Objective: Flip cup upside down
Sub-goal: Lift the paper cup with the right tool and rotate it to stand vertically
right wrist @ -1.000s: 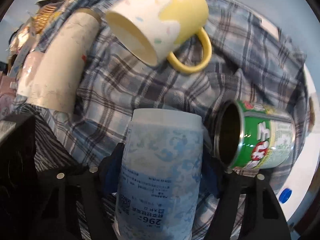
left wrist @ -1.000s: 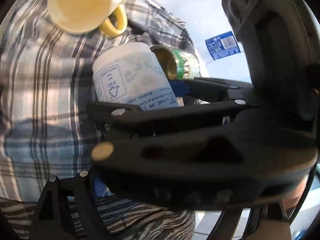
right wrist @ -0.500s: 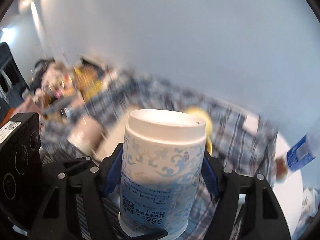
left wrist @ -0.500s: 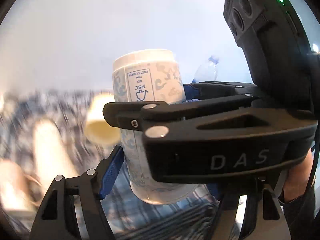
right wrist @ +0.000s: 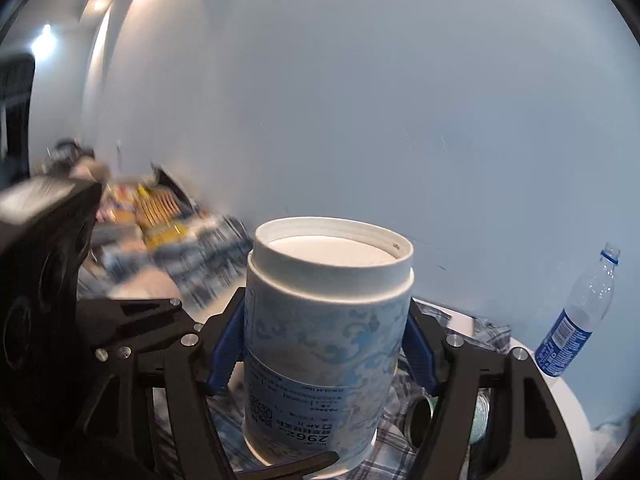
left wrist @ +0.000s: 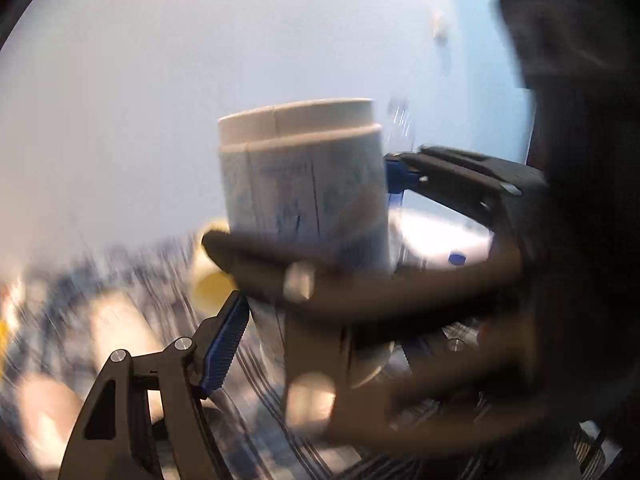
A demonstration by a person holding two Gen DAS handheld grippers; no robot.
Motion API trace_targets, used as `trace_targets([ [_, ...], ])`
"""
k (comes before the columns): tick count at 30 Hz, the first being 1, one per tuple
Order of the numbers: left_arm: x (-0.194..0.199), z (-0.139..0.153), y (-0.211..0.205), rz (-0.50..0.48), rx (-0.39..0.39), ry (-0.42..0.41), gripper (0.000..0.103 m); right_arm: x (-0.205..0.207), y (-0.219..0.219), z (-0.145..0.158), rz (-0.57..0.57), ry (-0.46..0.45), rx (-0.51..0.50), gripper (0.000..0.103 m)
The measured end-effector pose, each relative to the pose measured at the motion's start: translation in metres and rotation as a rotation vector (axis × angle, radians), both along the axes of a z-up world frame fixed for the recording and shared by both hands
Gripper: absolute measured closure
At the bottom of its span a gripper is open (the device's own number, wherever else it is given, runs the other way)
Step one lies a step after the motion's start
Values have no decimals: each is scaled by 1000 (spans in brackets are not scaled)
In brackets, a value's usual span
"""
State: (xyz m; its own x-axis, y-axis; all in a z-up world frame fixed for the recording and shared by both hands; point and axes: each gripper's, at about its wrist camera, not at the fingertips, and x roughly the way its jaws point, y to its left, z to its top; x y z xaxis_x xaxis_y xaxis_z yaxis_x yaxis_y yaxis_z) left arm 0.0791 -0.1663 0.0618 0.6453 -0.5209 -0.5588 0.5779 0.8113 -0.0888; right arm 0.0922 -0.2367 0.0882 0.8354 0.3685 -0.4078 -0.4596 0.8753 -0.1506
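Blue-patterned paper cup (right wrist: 326, 344), base up, sits clamped between right gripper (right wrist: 326, 360) pads.

- The right gripper (right wrist: 322, 354) is clamping both blue-padded fingers (right wrist: 226, 350) against opposite sides of the cup (right wrist: 326, 344).
- The left gripper (left wrist: 316, 344) is pointing across the right gripper; its blue pad (left wrist: 224, 344) is touching the cup's lower wall; its far finger is hidden.
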Motion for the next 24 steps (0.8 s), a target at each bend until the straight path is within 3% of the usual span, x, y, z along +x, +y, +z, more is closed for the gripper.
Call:
trace_targets([
  [2, 14, -44, -2, 16, 71, 151, 29, 15, 3, -42, -8, 107, 7, 34],
  [4, 16, -53, 0, 39, 85, 212, 28, 28, -3, -76, 17, 239, 50, 33],
  [7, 7, -54, -5, 37, 121, 215, 28, 25, 0, -74, -1, 232, 28, 33],
  [12, 17, -73, -3, 32, 108, 237, 28, 27, 0, -72, -7, 247, 27, 32],
  [21, 19, -76, -7, 34, 112, 237, 28, 24, -2, -76, -5, 252, 30, 31],
  [24, 26, -78, -6, 34, 114, 244, 28, 34, -8, -84, 4, 332, 62, 26],
])
